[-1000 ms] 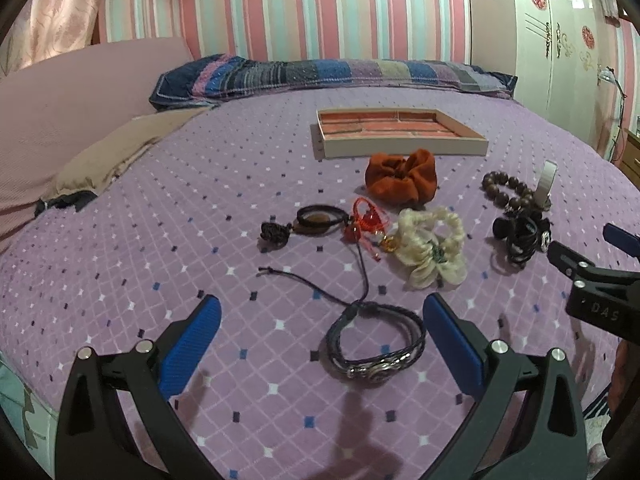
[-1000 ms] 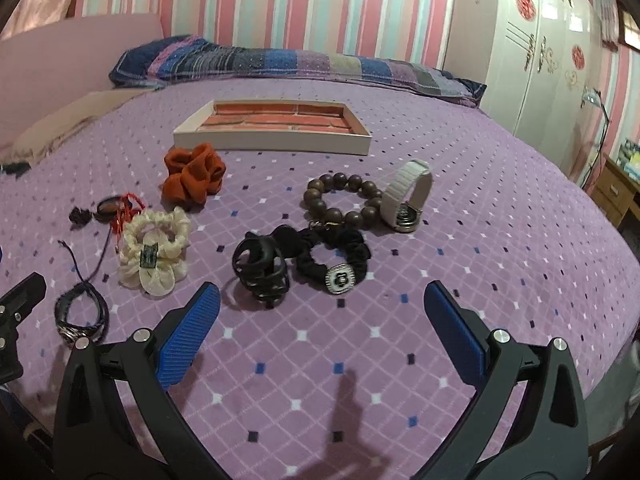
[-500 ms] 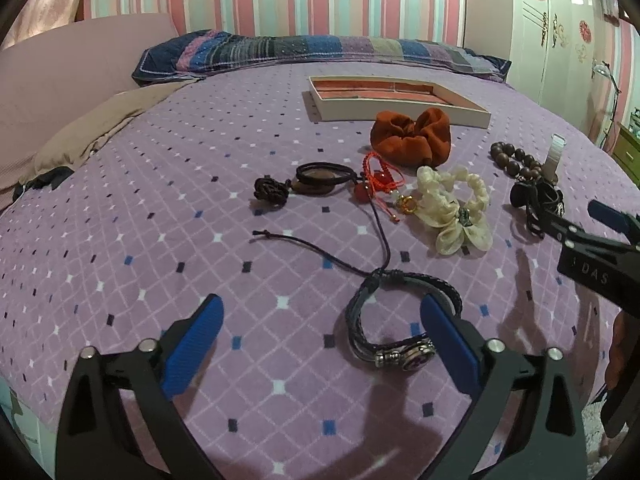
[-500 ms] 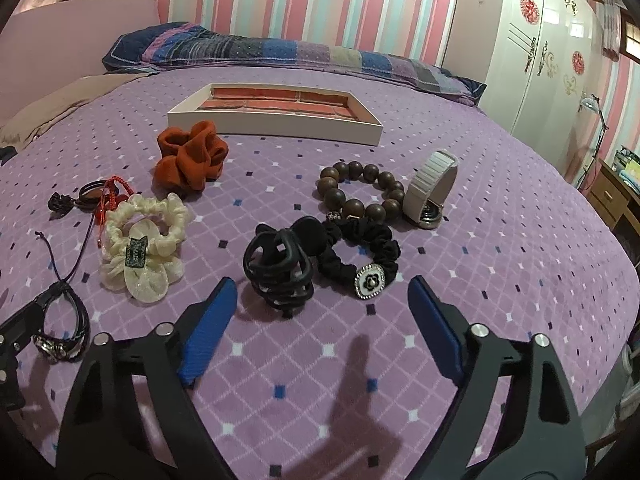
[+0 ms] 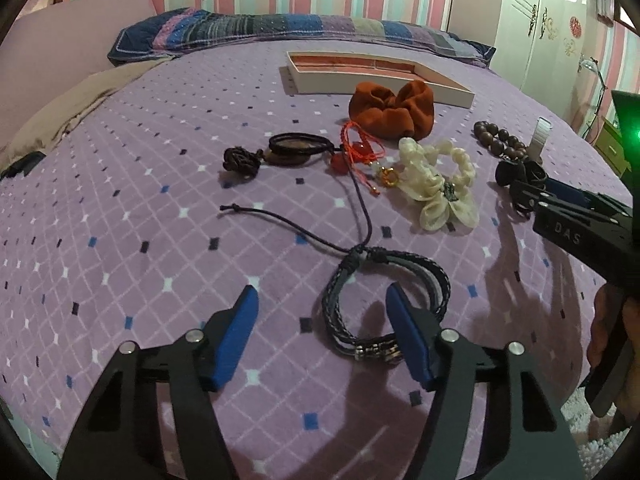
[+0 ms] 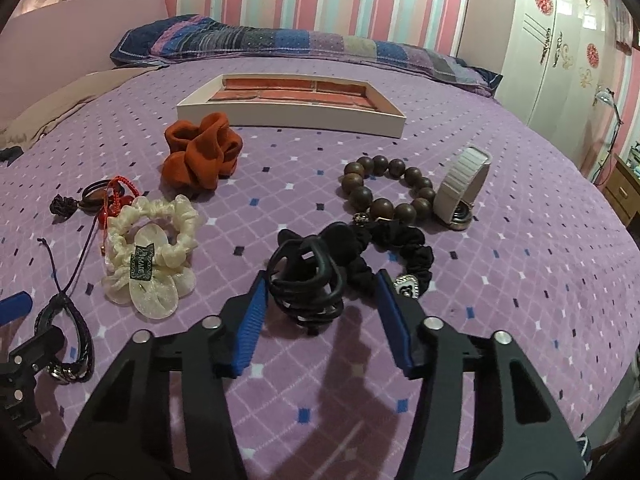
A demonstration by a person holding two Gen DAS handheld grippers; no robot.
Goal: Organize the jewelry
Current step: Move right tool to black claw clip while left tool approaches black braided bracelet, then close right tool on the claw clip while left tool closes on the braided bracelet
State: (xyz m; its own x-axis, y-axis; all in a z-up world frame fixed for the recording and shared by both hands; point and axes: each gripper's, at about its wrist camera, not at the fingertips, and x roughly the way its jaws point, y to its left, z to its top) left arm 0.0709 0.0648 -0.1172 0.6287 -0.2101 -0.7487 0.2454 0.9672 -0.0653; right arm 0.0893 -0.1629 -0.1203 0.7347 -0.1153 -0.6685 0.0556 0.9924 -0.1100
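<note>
The left gripper [image 5: 322,312] is spread apart and low over the near edge of the bed [image 5: 120,208], with one blue finger inside the loop of the braided bracelet [image 5: 384,304] and the other outside, probably to pinch the band. The right gripper [image 6: 320,300] is also apart, its fingers on both sides of the black claw clip [image 6: 308,280], which touches the black scrunchie [image 6: 400,256]. The other pieces lie beyond toward the middle of the bed, and the tray [image 6: 292,114], which I judge is the goal, waits near the far edge by the pillow [image 6: 280,44].
</note>
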